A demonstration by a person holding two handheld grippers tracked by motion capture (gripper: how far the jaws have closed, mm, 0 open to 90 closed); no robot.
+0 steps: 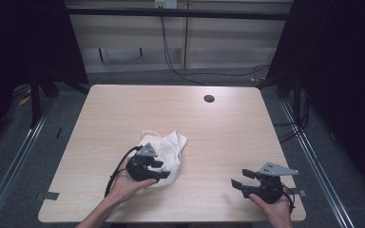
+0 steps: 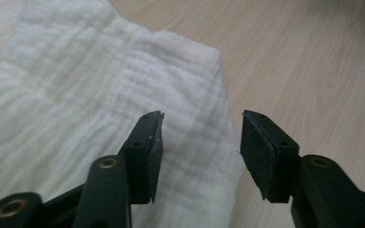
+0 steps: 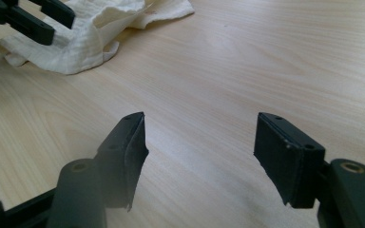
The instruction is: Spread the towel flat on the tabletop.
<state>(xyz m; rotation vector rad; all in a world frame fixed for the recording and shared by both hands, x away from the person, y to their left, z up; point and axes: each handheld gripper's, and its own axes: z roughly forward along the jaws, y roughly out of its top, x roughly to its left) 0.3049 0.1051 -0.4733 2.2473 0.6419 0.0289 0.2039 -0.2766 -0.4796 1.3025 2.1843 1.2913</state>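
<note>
Crinkled white cloth is straddled at its edge by the spread jaws of the left gripper, nothing clamped. Well apart from the cloth, the right gripper is held with jaws parted over smooth pale wood-grain table.

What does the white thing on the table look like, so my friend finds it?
On the wooden table, look near the front, left of the middle. A crumpled white cloth lies under the open left gripper; nothing else there is soft, wrinkly and white.
</note>
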